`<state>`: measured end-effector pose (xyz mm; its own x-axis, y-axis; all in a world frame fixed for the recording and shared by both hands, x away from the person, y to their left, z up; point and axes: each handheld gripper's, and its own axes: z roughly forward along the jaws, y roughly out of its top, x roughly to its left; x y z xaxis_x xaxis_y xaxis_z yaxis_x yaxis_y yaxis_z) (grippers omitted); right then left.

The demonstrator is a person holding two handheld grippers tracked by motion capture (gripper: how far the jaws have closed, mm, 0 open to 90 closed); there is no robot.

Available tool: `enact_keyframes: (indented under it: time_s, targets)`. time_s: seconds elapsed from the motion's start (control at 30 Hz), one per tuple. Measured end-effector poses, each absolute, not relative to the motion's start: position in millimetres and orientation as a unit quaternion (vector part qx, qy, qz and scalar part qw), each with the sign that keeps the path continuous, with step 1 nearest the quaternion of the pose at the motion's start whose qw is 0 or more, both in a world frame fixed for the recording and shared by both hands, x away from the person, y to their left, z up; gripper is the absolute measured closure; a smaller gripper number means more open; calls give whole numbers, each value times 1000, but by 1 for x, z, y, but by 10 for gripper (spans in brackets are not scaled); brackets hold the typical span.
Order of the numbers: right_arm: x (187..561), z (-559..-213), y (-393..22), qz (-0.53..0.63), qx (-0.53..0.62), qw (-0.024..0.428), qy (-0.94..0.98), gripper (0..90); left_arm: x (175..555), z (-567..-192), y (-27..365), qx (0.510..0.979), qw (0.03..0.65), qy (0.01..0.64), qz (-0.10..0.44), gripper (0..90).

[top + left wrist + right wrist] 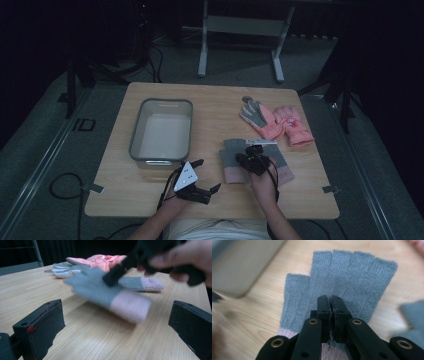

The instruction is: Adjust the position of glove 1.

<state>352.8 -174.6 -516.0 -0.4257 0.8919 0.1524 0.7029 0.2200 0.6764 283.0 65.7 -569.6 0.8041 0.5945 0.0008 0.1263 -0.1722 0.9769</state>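
Gripping a grey knitted fingerless glove with a pale pink cuff [342, 282], the right tongs [331, 312] are clenched on its fabric near the palm, jaws pressed together with the knit pinched between them. In the high view the same glove [231, 156] sits at the lower centre-right of the frame on the light wooden bench [210, 100], under the right tongs [254, 159]. A second grey glove with a pink cuff [283, 170] lies just beside it to the right. The left gripper view shows the held glove [105, 293] blurred, across the middle of the frame. The left tongs [202, 176] are released, jaws wide apart with nothing between them, low and left of centre. A grey rectangular plastic tub [162, 131] stands at centre-left. A pink and grey pair of gloves [272, 120] rests at the upper right of the bench.
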Motion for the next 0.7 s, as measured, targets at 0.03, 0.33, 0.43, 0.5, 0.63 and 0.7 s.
enact_keyframes:
  time_s: [0.03,0.33,0.43,0.5,0.63,0.7]
  targets:
    - [353,-521,-174,345,520,134,770,865,283,-570,66,740,596,244,196,0]
    - [362,-545,-166,324,526,138,774,849,283,-570,66,741,596,242,194,0]
    - [362,-549,-166,327,527,139,772,836,283,-570,66,741,596,241,195,0]
    - [362,-550,-167,330,526,140,772,829,283,-570,66,741,596,242,195,0]
    - [362,-547,-167,332,520,142,774,792,283,-570,66,741,596,242,194,0]
    - [363,-543,-169,337,507,149,779,776,283,-570,66,741,596,241,194,0]
